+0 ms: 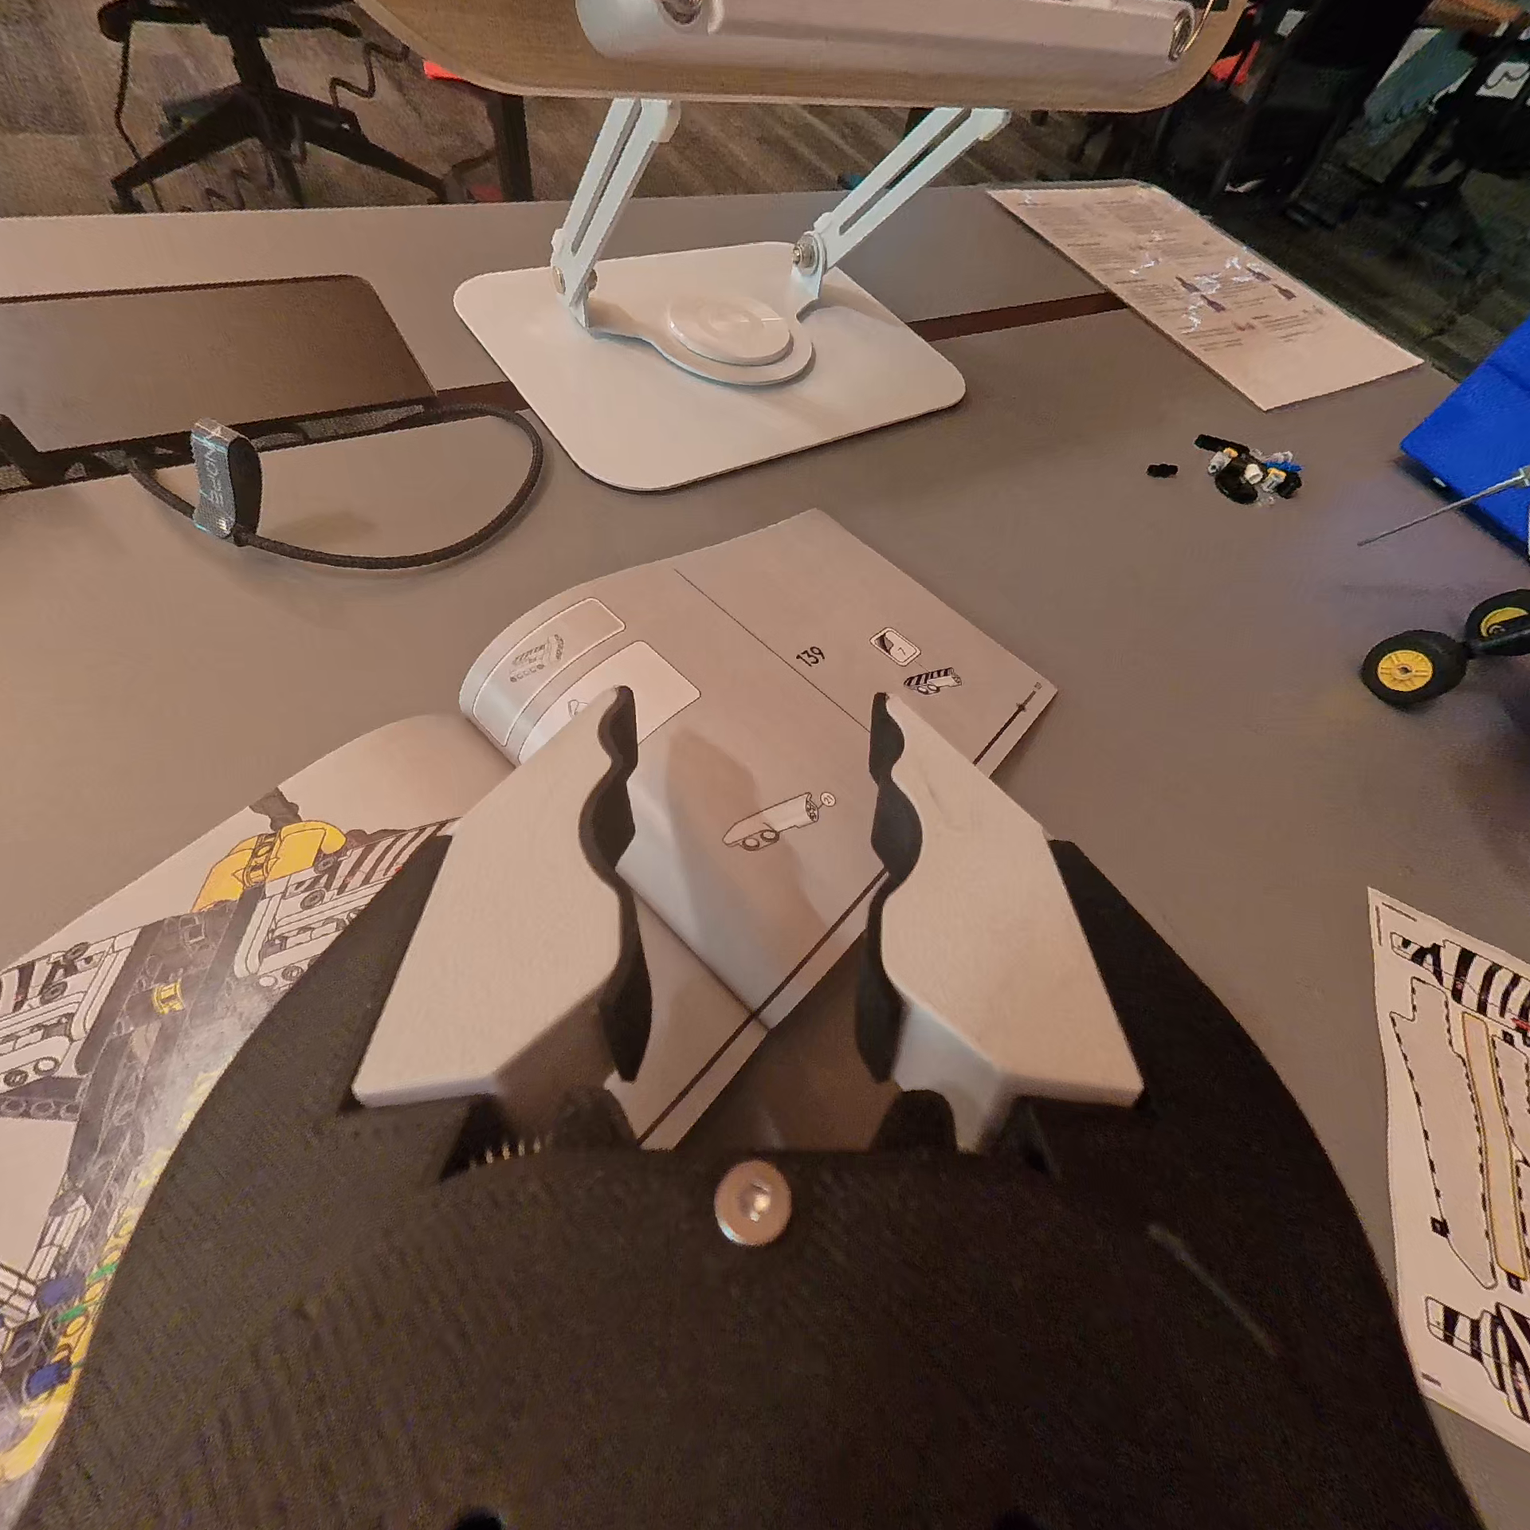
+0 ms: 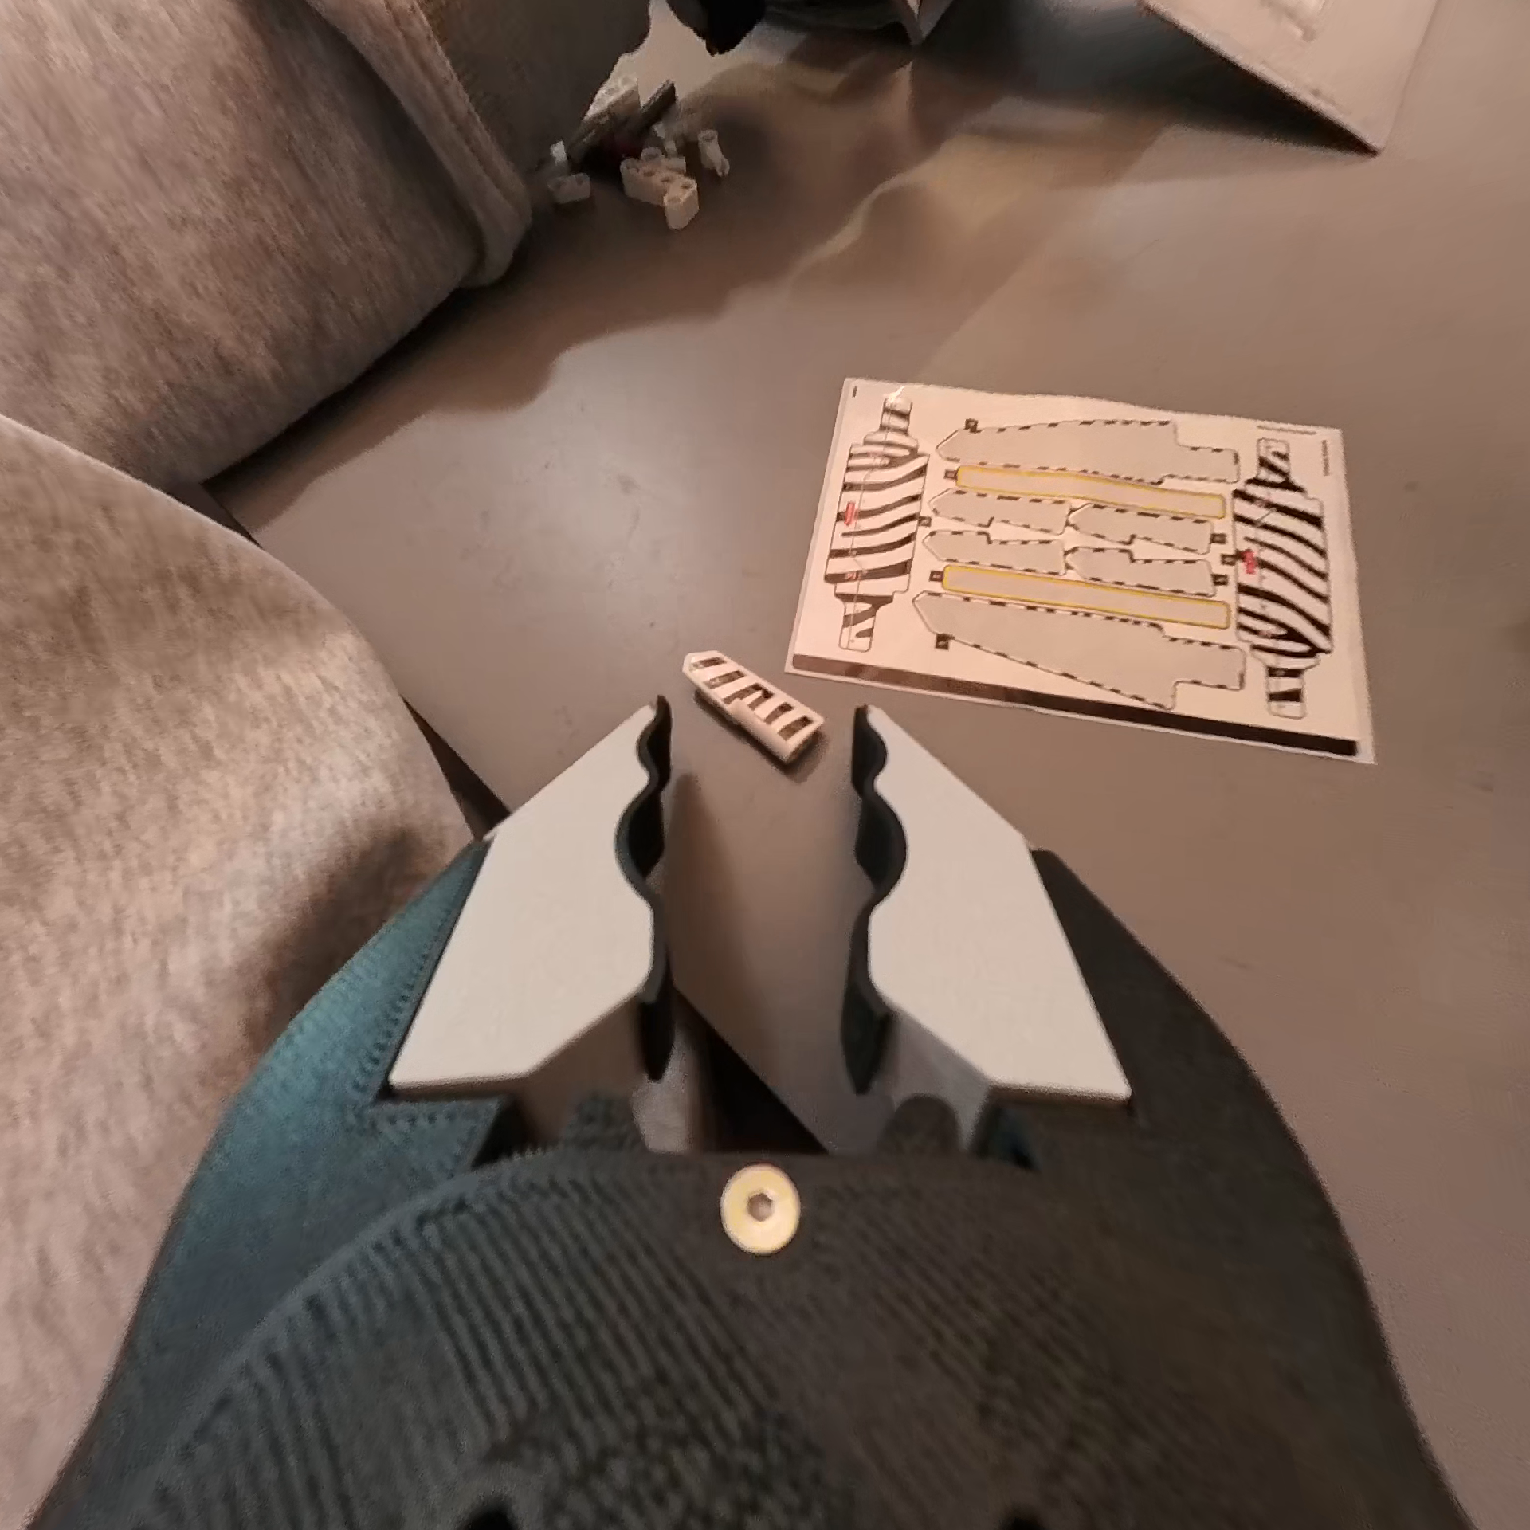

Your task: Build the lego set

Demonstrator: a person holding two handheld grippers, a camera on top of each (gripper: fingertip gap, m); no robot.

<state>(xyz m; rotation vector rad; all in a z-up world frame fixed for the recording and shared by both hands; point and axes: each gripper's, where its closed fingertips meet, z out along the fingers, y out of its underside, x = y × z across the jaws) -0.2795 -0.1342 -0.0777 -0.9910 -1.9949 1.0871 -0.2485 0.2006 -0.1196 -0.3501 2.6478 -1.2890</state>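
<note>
My left gripper (image 1: 752, 704) is open and empty, hovering over the open instruction booklet (image 1: 770, 687) on the grey table. A small heap of loose lego parts (image 1: 1246, 468) lies at the far right, and a partly built model with yellow-hubbed wheels (image 1: 1412, 666) shows at the right edge. My right gripper (image 2: 760, 714) is open and empty, just short of a white lego panel with black stripes (image 2: 752, 719) that lies flat on the table between and beyond its fingertips. A sticker sheet (image 2: 1076, 563) lies to the right of it; it also shows in the left wrist view (image 1: 1457, 1159).
A white stand (image 1: 704, 372) holding a wooden board stands behind the booklet. A black cable (image 1: 372, 513) loops at the left. A printed sheet (image 1: 1200, 290) and a blue object (image 1: 1482, 439) lie far right. A person's grey sleeves (image 2: 165, 662) fill the left; more loose parts (image 2: 654, 174) lie beyond. About 35 cm separates my left fingertips from my right.
</note>
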